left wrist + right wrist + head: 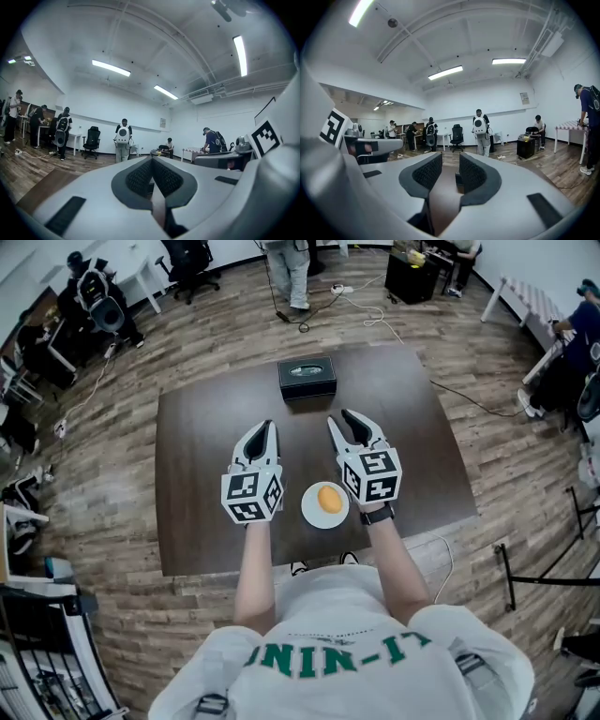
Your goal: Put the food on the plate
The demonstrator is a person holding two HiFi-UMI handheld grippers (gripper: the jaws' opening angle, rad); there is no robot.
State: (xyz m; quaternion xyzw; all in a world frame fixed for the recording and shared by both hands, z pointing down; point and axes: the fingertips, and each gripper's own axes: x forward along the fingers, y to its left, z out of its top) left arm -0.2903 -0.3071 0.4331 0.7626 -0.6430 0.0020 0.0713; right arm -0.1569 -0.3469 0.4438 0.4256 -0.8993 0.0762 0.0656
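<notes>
- My left gripper (266,427) has its jaws clenched on nothing; my right gripper (342,418) has its jaws slightly parted, empty.
- The food (329,499) lies on the plate (308,513), six o'clock on the tabletop (202,446). It seems light and soft; I'd pinch its sides gently.

A dark brown table (206,446) carries a black box (307,378) near its far edge and a white plate (309,512) near the front edge, well apart.

left gripper (266,427): jaws together, nothing between them, nose at roughly 12 o'clock. right gripper (341,418): jaws a narrow gap apart, empty, nose at roughly 11 o'clock. Both side by side, well apart. left forearm (251,568) and right forearm (399,563) bare, stretched forward.
</notes>
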